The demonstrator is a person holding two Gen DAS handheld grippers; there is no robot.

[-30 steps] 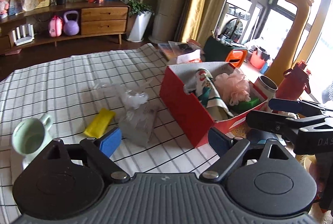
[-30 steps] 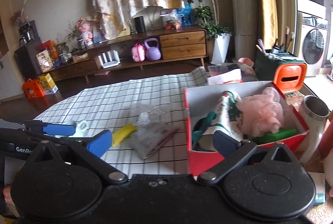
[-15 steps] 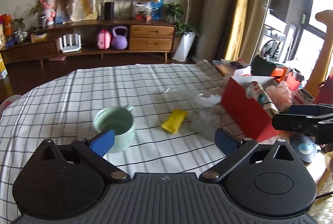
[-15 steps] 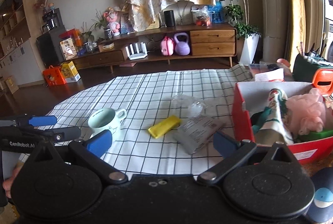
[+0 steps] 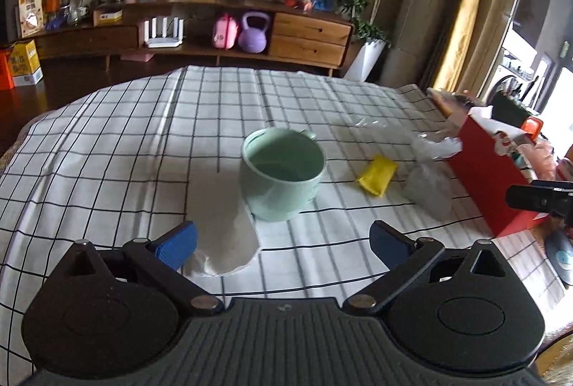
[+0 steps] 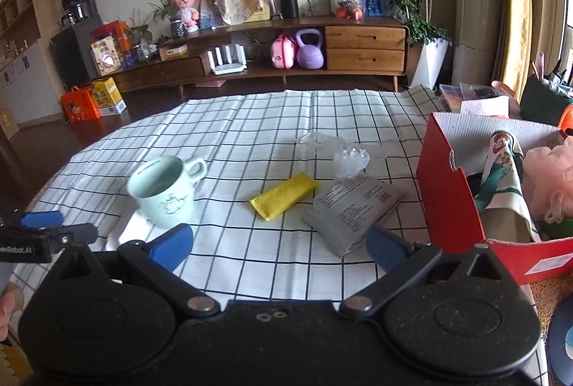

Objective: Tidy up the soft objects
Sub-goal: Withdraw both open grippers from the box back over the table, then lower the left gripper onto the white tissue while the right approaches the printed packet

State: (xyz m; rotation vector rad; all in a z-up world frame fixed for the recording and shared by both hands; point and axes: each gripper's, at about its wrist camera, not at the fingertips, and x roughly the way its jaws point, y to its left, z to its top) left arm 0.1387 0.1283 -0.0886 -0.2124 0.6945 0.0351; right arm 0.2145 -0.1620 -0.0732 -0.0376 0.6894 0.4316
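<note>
**A:** Compared with a second ago the left tongs (image 5: 283, 244) have swung away from the red box (image 5: 490, 181) and now sit over the mint mug (image 5: 283, 174), and their blades have spread a bit wider. The right tongs (image 6: 279, 242) have drifted left too, so the grey pouch (image 6: 354, 206) is right in front of them. Both pairs are spread wide, nothing between the blades.

**B:** So what's the play? The mug isn't soft.

**A:** Agreed, I'd skip it. The soft stuff left on the bench (image 5: 107, 149) is the white cloth (image 5: 222, 224) just beside the mug by the left tongs, the yellow pad (image 6: 284, 194), the grey pouch and the crinkly clear plastic (image 6: 349, 158). I'd come down on the cloth near its middle so it bunches, pinch firmly, and lift clear of the mug before crossing to the box.

**B:** Anything you can't make out?

**A:** Plenty. The cloth's near edge is hidden by the left blade. Can't tell if the plastic is one piece or two. The box is cut off at the frame edge, so the free room beside the pink pouf (image 6: 551, 178) is a guess.
</note>
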